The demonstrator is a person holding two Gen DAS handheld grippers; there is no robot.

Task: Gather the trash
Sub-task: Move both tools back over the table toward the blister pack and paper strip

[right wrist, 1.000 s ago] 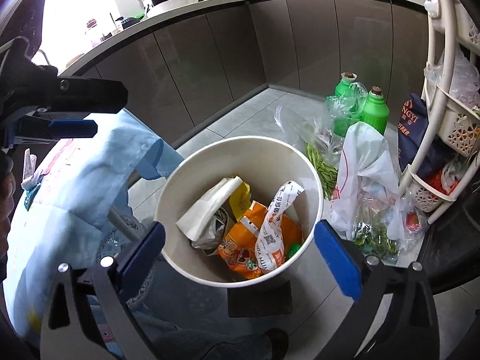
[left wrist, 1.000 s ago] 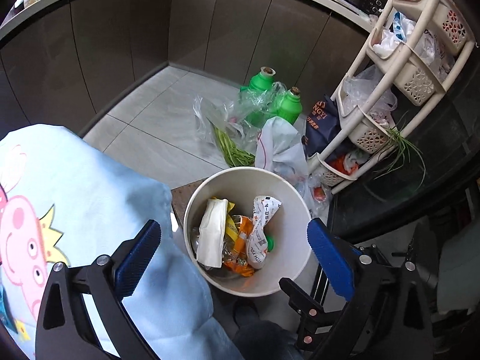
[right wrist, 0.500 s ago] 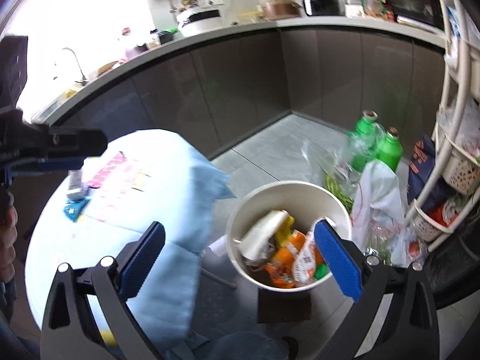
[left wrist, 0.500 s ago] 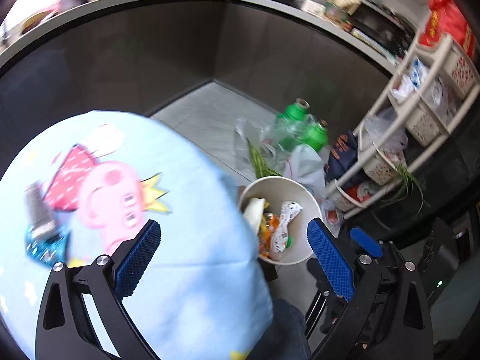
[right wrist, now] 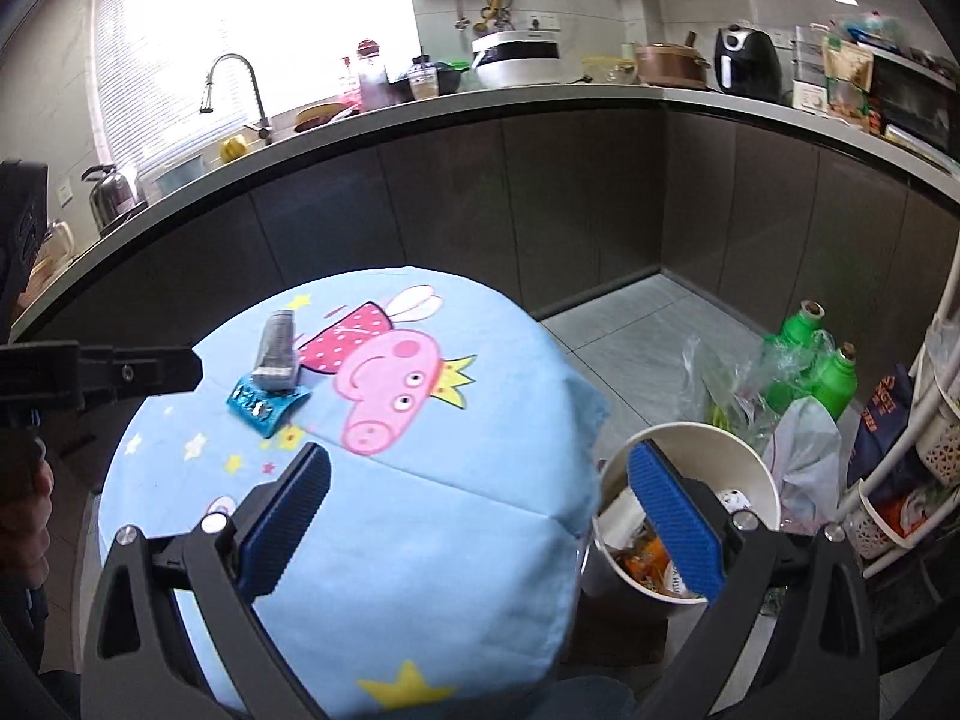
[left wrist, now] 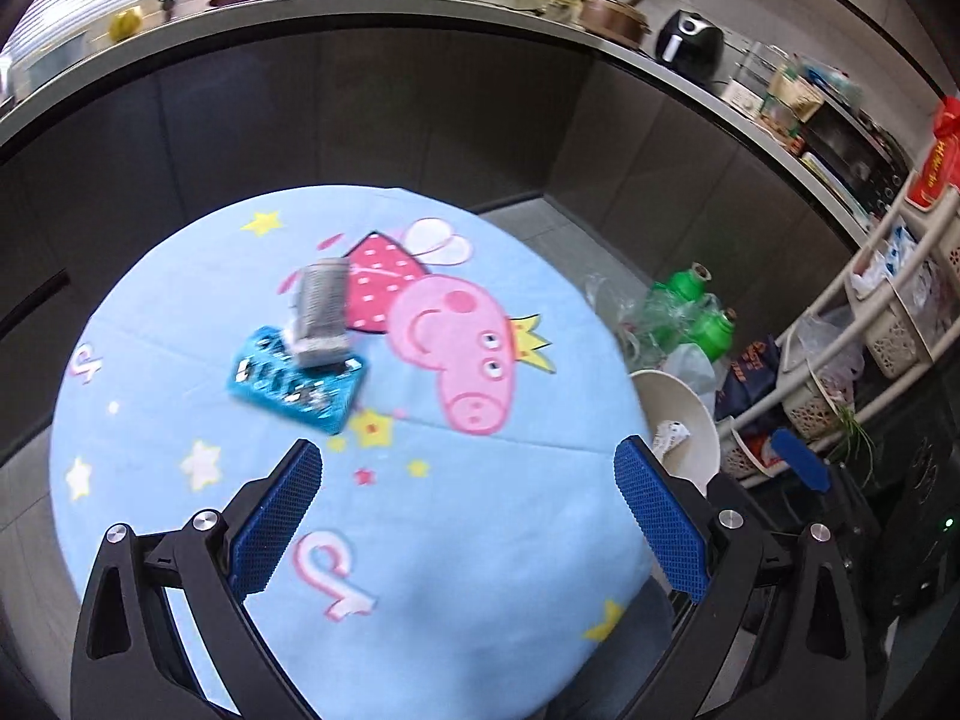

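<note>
Round table, blue cartoon cloth (left wrist: pixel 420 540). White bin (right wrist: pixel 750 468) on floor at its right edge, part-filled. Teal wrapper (left wrist: pixel 297 381) mid-table, silver wrapper (left wrist: pixel 321 315) overlapping it. Left gripper (left wrist: pixel 468 516), right gripper (right wrist: pixel 480 516) both spread wide, holding nothing. Advice: descend on silver wrapper first, pinch flat edge, avoid snagging cloth.

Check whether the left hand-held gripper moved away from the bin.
Yes. The left hand-held gripper swung from above the bin to over the round table.
</note>
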